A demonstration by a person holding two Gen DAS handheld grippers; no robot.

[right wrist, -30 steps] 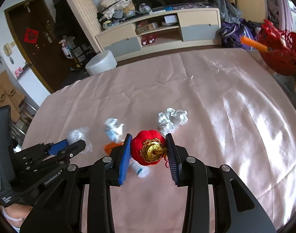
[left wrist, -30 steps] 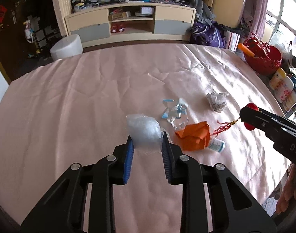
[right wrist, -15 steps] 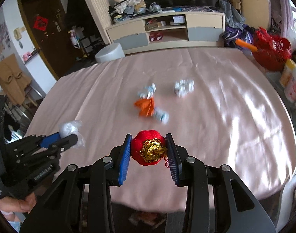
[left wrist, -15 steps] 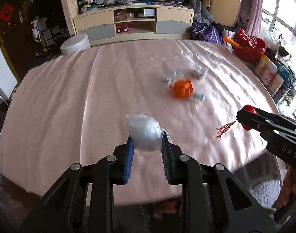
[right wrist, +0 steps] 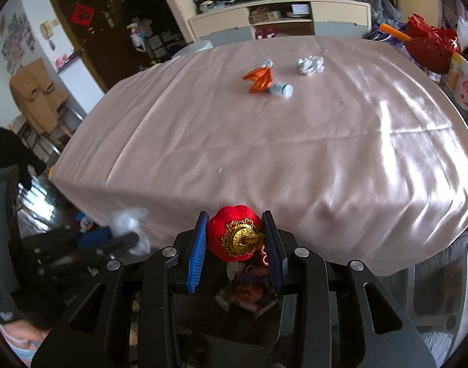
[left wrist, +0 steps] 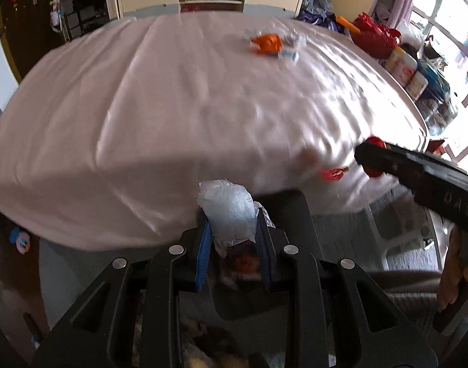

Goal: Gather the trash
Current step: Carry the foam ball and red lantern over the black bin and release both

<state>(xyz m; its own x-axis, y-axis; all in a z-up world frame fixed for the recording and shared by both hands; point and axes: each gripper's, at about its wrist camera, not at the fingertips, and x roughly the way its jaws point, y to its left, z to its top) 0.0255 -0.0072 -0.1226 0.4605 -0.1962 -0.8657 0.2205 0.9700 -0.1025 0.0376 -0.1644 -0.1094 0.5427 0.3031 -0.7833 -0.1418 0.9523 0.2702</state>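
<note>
The clear plastic wad (left wrist: 229,211) sits squeezed between the two blue pads of the left gripper (left wrist: 230,239), and the red lantern charm (right wrist: 235,234) with its gold middle sits squeezed between the pads of the right gripper (right wrist: 235,245). Both grippers are set narrow and each holds its own piece. Right under the tips of both grippers there is a dark bin (right wrist: 249,294) with some scraps in it (it looks like the trash goes there, though it is blurry). To do this step well, I think each gripper should be right over the bin's opening before it lets go, so nothing falls on the floor. The plastic is light and may stick to a pad, so a little shake could help. The charm's red tassel (left wrist: 332,174) hangs loose and could catch on the rim. Far ahead of both grippers, on the pink tablecloth (right wrist: 295,141), more trash waits: an orange wrapper (right wrist: 260,78), a small bottle (right wrist: 281,89) touching it, and a crumpled silver ball (right wrist: 310,64) near them.
</note>
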